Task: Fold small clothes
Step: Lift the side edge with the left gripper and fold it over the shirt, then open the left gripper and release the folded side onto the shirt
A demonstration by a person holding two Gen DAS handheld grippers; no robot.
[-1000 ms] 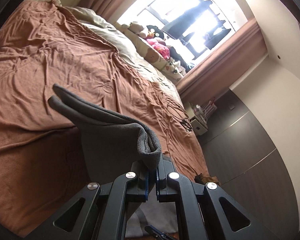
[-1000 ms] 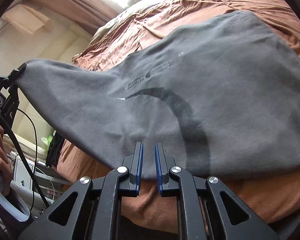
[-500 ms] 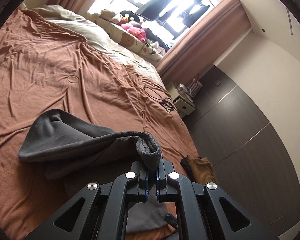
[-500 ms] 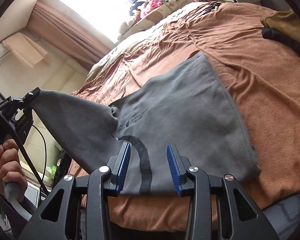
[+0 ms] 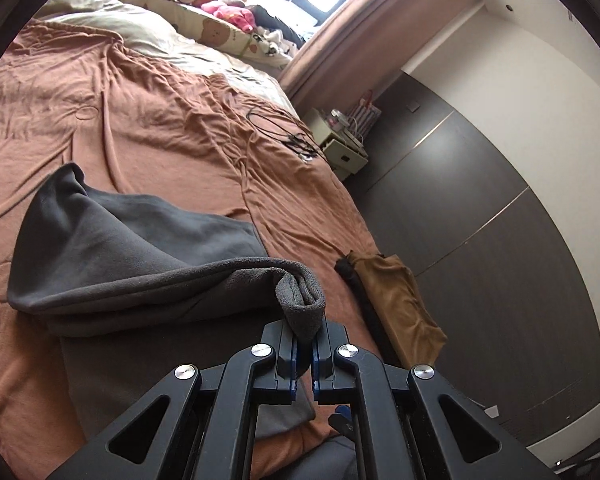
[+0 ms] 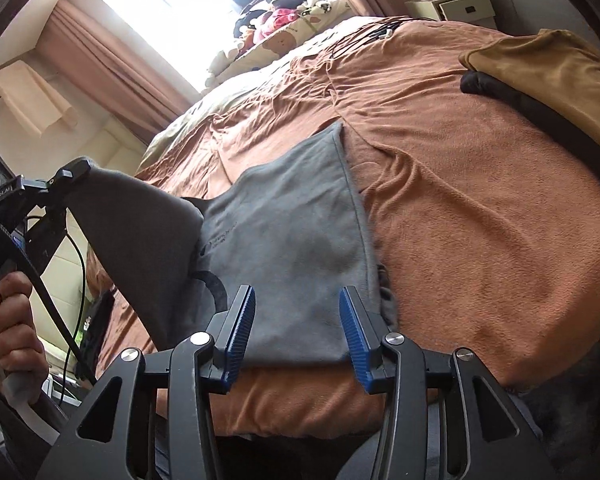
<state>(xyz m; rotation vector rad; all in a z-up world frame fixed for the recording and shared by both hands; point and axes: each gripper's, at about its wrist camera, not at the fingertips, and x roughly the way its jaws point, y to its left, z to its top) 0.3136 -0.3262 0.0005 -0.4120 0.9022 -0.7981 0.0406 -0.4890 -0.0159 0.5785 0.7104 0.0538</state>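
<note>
Now the right tool (image 6: pixel 298 330) has just been opening, nothing between (hem released); left tool (image 5: pixel 304 350) stays clamped on the grey garment (image 5: pixel 140 248), lower centre, carrying the fold across.

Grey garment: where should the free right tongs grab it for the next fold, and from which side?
Take the grey garment at its near right corner, coming in low from the bed's near edge. That hem lies flat and free, just ahead of the open right tongs; the left tongs already pinch the other end.
</note>
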